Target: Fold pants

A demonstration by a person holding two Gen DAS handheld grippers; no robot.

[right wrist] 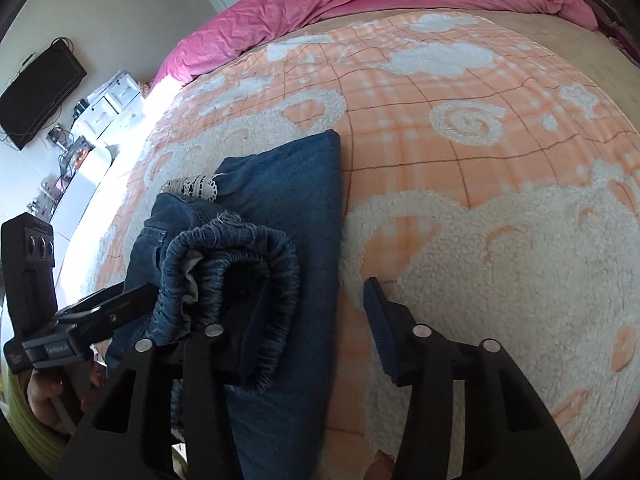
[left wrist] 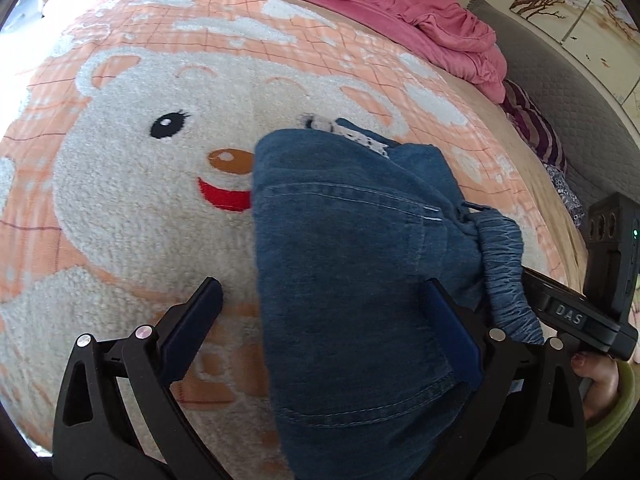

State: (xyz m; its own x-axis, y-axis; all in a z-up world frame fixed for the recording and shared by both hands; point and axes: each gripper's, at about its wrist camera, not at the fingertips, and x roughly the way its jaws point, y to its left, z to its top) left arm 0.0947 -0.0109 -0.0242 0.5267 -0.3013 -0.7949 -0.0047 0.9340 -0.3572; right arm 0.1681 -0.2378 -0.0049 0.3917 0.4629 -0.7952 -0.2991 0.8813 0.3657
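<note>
Judging by the bunched blue denim pants (left wrist: 340,248) on the bear-patterned fleece bed blanket (left wrist: 132,216), folding is partway. Both my left tool (left wrist: 320,320) and right tool (right wrist: 316,320) gape released; the elastic waistband (right wrist: 240,256) still needs flattening.

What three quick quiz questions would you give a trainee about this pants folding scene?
1. True or false: the left gripper is shut on the denim pants.
2. Which animal's face is on the fleece blanket under the pants? A cat, B bear, C rabbit.
3. Fill in: the bunched duvet at the far side of the bed is ___ in colour.

Key: 1 false, its jaws stand wide open; 2 B; 3 pink.
</note>
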